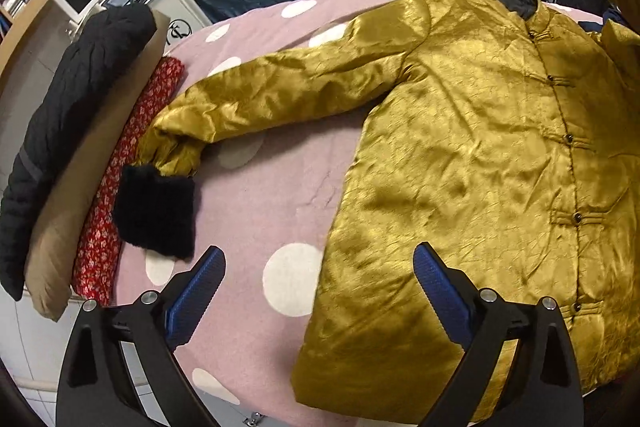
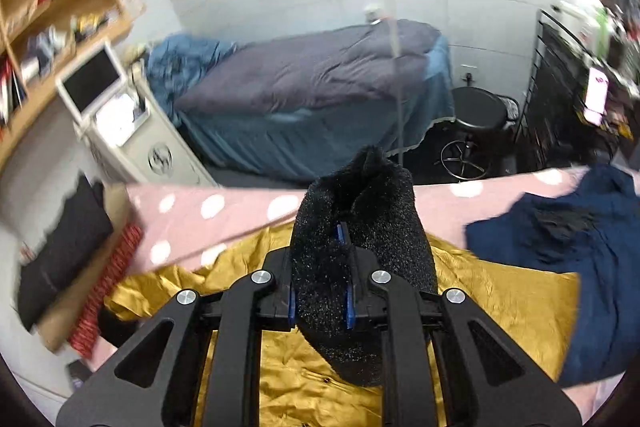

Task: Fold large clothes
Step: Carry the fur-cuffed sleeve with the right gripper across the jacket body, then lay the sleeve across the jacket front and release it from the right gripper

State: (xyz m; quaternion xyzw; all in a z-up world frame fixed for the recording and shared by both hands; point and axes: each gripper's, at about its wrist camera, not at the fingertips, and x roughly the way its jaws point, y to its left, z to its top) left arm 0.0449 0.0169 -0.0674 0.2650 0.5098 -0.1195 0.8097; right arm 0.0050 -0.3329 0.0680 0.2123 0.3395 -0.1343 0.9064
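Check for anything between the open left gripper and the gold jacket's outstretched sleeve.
Nothing visible: only bare pink dotted blanket separates the left gripper from the shiny gold satin jacket's sleeve and black furry cuff.

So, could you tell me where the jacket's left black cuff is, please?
In the left wrist view, the black cuff lies on the pink blanket, beside the red cloth, ahead-left of the open left gripper.
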